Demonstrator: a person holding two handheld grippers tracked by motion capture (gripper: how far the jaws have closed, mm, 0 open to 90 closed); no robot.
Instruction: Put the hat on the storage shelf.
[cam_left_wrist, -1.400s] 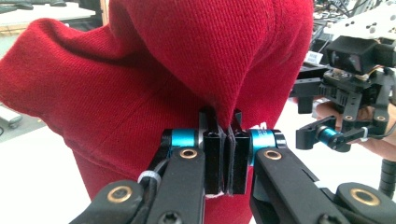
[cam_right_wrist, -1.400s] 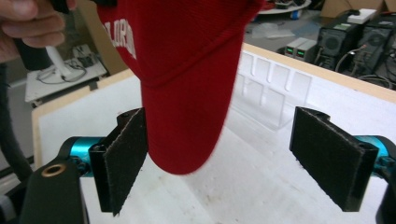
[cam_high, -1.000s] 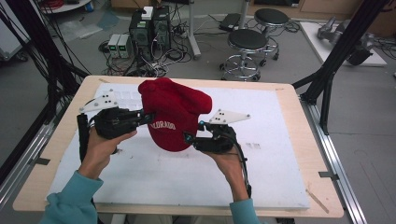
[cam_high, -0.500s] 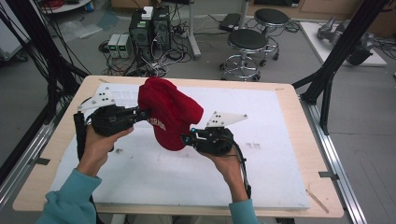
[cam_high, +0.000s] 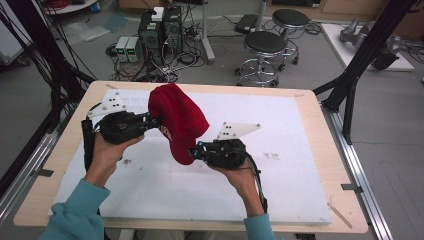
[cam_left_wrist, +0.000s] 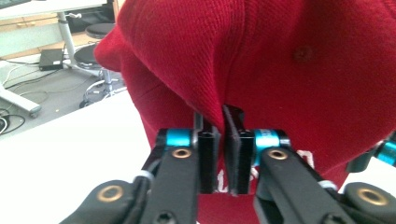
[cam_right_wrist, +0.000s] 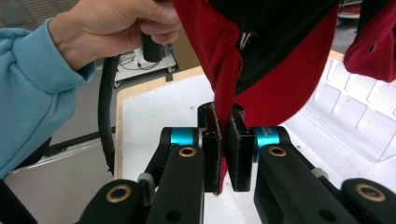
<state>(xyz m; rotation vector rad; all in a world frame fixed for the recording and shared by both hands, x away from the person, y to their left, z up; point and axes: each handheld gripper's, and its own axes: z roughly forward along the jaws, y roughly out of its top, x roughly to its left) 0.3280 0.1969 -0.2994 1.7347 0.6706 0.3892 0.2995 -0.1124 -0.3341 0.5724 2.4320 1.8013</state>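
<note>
Right now you are holding the red baseball cap (cam_high: 177, 120) up off the white-topped table (cam_high: 300, 170), strung between both tools. On your left, the left gripper (cam_high: 150, 121) is clamping a fold of the cap's knit crown; in the left gripper view its jaws are pinching that fold (cam_left_wrist: 219, 109) tight, with white lettering showing just below. The cap is hanging tilted, crown up toward your left and lower edge down toward your right. There the right gripper (cam_high: 194, 151) is biting the cap's lower edge, and in the right gripper view its jaws are closing on a thin red layer (cam_right_wrist: 223, 116) with the black lining above it.

Both grips are sitting on small pinches of cloth, so I judge that pulling the hands apart or twisting too sharply could drag the fabric out of one pair of jaws and let the cap swing or drop.

Compared with a second ago, the cap is standing steeper and narrower: your right hand (cam_high: 245, 180) is sitting lower and closer to you, and the left is staying put.
</note>
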